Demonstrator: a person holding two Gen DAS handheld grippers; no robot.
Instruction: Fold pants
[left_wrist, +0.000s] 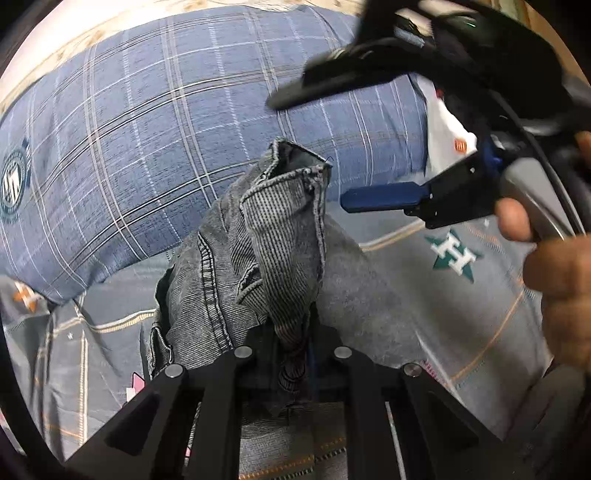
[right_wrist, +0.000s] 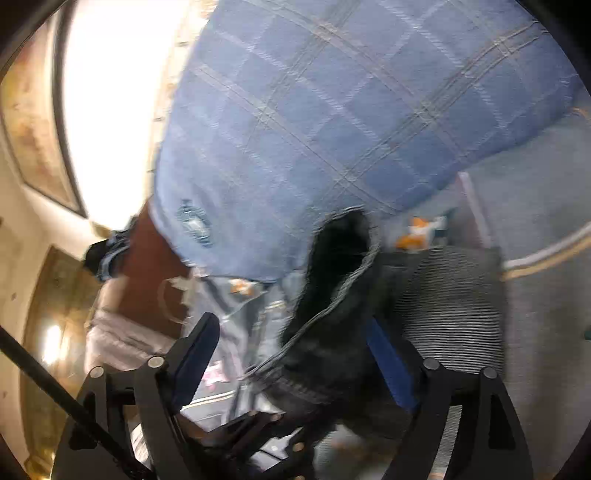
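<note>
Holding the pants (left_wrist: 258, 240) up over the bed (left_wrist: 424, 295), we have the left gripper (left_wrist: 295, 343) closed on a bunch of the grey cloth, which rises in front of its camera with a hem or waistband edge at the top. The rest of the garment hangs down to the left and seems to touch the bed cover. Behind it lies a blue plaid pillow (left_wrist: 166, 129).

Our right gripper (right_wrist: 291, 354) stands wide open. In its own view, one blue pad (right_wrist: 195, 354) is free on the left, and the other pad sits against the dark cloth of the pants; the picture is blurred, so we cannot tell if the cloth is truly between the pads. In the left view this gripper is just beside the raised edge, not yet touching it.

We judge that the step is to take a second grip. To do it well, we should bring the open pads around the edge near the top corner, close only when one layer group is inside, then pull both grippers apart until the cloth is flat.
</note>
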